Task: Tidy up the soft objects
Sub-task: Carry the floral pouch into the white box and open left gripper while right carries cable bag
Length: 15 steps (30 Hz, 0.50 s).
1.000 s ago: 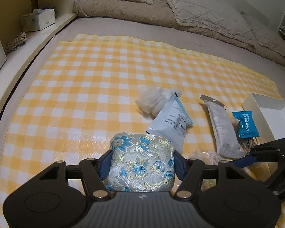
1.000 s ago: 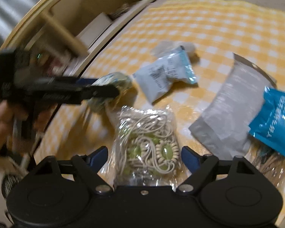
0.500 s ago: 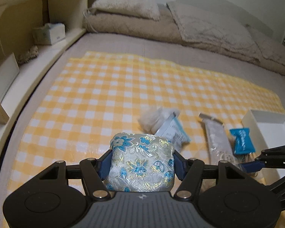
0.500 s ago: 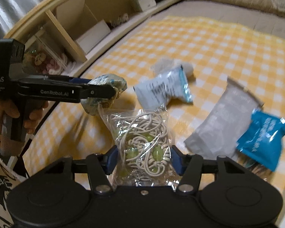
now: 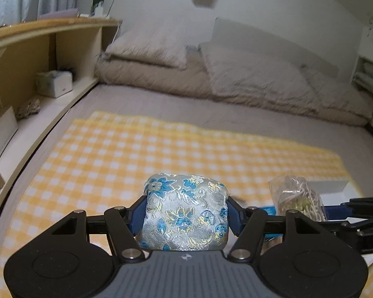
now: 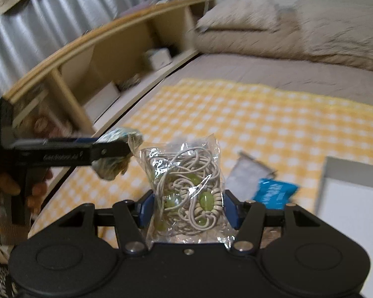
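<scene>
Left gripper (image 5: 186,217) clenched on brocade pouch (image 5: 185,213); right gripper (image 6: 187,207) grasping cord bag (image 6: 186,188); white box (image 6: 353,213) right of right gripper, nearer.

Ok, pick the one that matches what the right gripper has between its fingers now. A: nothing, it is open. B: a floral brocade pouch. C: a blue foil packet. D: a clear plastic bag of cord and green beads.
D: in the right wrist view the right gripper is closed on the clear plastic bag of cord and green beads, while the floral brocade pouch sits in the left gripper.
</scene>
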Motion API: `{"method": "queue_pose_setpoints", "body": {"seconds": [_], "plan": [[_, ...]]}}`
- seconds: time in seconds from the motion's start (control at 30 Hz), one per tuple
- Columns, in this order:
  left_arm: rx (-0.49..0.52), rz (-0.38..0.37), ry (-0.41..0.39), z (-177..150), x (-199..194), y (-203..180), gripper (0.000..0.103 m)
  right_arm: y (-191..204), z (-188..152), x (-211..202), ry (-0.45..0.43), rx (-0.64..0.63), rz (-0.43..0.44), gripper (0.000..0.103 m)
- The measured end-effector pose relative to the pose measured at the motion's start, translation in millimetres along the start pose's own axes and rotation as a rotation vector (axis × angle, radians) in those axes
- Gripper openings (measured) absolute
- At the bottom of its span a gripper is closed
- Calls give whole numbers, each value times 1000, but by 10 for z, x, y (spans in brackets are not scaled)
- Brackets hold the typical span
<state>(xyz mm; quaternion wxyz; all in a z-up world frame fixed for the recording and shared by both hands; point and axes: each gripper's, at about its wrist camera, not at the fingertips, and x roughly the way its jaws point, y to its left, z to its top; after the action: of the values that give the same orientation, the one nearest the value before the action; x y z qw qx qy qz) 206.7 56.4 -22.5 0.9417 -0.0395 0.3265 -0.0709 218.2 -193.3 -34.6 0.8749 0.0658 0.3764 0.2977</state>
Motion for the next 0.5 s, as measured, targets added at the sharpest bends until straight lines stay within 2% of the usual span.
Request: {"method": "queue_pose_setpoints", "body": {"seconds": [0.3,0.5], "plan": [[4,-81,-57,19,-156,-596,64,-359,-59,-676,-115,90,-134,59],[19,-146,-46,-76,-147,-1011,64,-625,-209,-942,-106,163,-250,59]]}}
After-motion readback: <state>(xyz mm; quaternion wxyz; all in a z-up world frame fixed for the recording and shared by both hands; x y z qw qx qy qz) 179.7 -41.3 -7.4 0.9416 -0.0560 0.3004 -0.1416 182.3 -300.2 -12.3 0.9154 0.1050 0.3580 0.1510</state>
